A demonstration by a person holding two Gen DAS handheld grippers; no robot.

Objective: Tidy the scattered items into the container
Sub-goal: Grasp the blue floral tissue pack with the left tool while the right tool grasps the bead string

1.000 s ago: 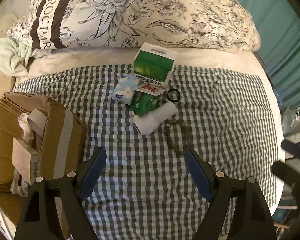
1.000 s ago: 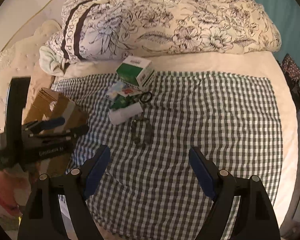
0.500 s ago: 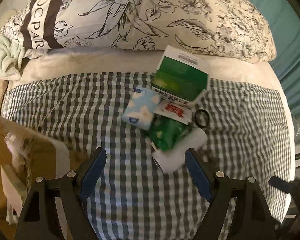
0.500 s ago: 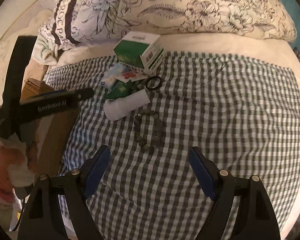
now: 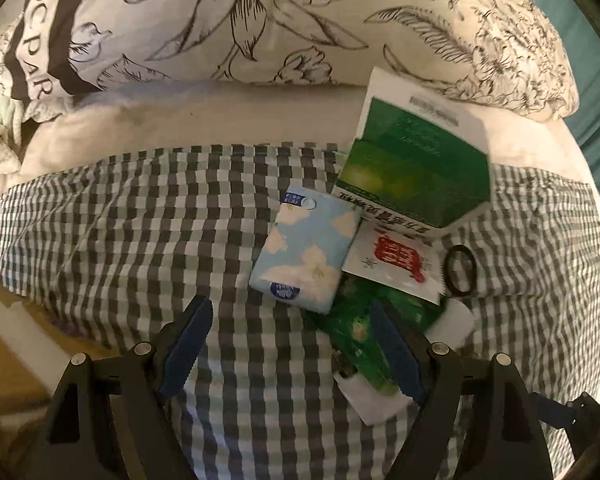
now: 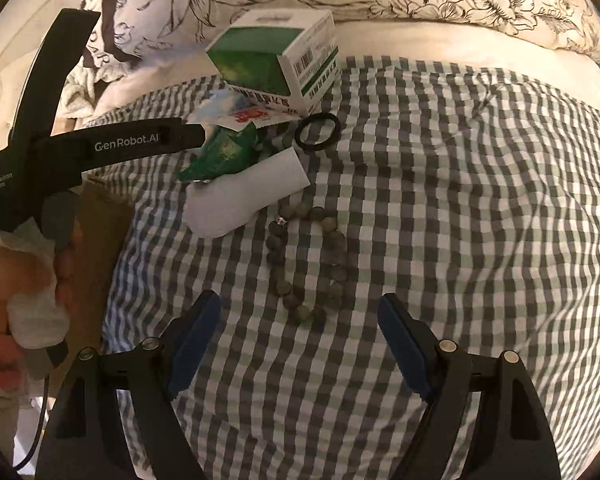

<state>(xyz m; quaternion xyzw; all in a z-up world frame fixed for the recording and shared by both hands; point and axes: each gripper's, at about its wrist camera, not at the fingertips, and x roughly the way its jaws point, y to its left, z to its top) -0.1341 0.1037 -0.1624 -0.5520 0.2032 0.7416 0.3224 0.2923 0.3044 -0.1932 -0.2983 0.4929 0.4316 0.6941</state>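
The left tongs [image 5: 292, 344] stand spread and empty over the checked cloth [image 5: 140, 220] on the bed; the blue tissue pack [image 5: 306, 248] lies just ahead between their tips, the green packet [image 5: 352, 328] against the right-hand tip. The right tongs [image 6: 300, 344] are spread too, with the bead bracelet [image 6: 308, 260] just ahead, untouched.

We see a tissue pack [image 5: 306, 248] left of a sachet [image 5: 396, 262], a carton [image 5: 416, 176] behind both, a hair tie [image 5: 460, 270] right, and a bead bracelet [image 6: 308, 264] on the checked cloth [image 6: 460, 220].
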